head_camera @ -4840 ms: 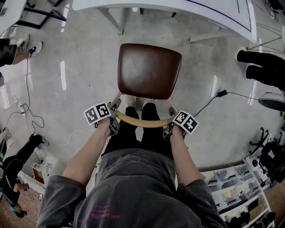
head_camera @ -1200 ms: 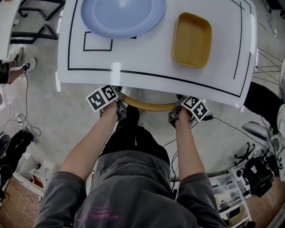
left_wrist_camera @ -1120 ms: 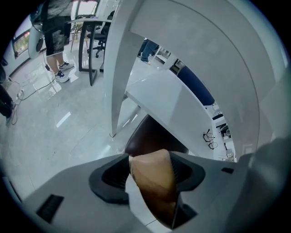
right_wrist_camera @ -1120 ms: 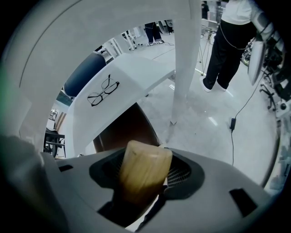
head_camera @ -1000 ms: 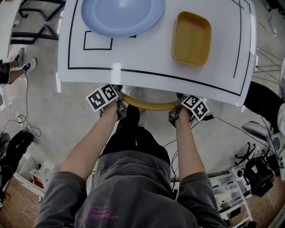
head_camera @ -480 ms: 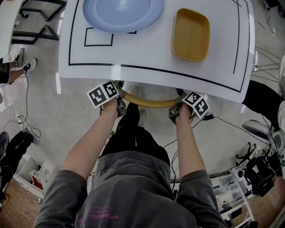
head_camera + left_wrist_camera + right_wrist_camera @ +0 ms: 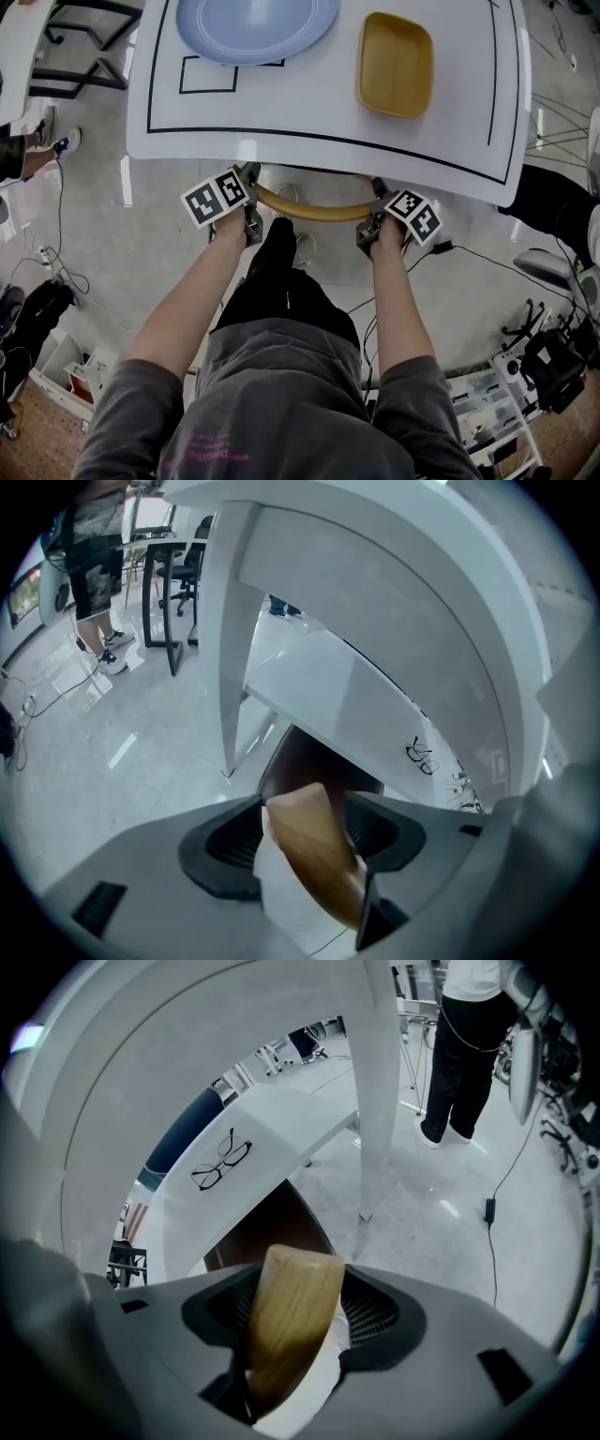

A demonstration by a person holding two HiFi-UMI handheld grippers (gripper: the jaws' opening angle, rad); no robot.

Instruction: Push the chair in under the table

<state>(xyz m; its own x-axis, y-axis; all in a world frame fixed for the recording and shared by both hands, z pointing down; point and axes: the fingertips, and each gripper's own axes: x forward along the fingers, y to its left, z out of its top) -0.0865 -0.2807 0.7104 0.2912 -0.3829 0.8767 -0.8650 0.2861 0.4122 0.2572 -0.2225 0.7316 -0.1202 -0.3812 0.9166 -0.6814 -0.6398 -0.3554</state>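
Left tongs (image 7: 305, 827) and right tongs (image 7: 295, 1312), just opening, apparently loose around chair backrest (image 7: 309, 212)

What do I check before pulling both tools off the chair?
1. Chair pushed in: ok. Only its curved back rail shows past the table edge.
2. Left tool let go: ok. Its jaws have just been opening, and a gap shows beside the rail.
3. Right tool let go: ok. Its jaws have just been opening, and a gap shows beside the rail.
4. Plate and yellow dish safe: ok. Both lie flat, back from the near edge.
5. Chair legs square on the floor: cannot tell. The table hides them.
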